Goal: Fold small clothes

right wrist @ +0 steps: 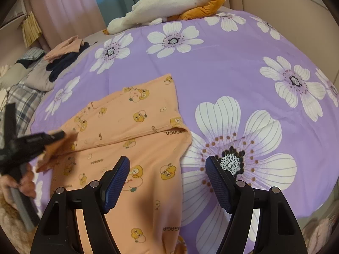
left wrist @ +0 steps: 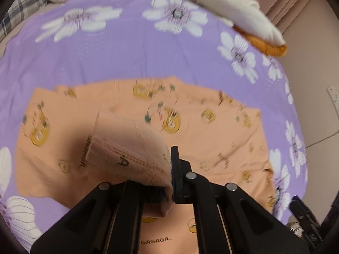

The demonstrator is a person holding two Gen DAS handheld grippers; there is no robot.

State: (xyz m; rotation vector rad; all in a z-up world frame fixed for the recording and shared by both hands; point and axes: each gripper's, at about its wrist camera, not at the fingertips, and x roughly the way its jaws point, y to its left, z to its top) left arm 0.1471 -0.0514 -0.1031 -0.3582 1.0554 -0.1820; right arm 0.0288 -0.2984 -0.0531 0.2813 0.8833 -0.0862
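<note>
Two grippers here, and only one of them is actually doing anything. The left gripper point(left wrist: 169, 180) is clamped on a corner of the peach garment point(left wrist: 190, 131), with the hem bunched between its fingers and lifted off the bed so the paler inside of the fabric shows. You can see the same thing from the right wrist camera, where the left gripper point(right wrist: 50, 136) sits off at the garment's left edge with a flap of cloth pinched and raised. My guess is that corner is being held up so it can be carried across the rest of the piece for a fold. The garment itself, peach with little yellow duck prints and "GAGAGA" lettering, is spread mostly flat on the purple flowered bedsheet point(right wrist: 233, 63), and there's a crease line point(right wrist: 131, 137) running across it that looks like one fold is already in. The right gripper point(right wrist: 167, 182) is wide open and holding nothing, hovering low over the garment's right edge where cloth meets sheet, probably parked there to pin or catch that side. Farther back there's a white and orange plush toy point(right wrist: 169, 2) near the far edge of the bed, and a small pile of clothes point(right wrist: 63, 53) off to the left, well apart from the working area. The left wrist view is pretty motion-blurred, so finer detail on the grip is hard to call.
</note>
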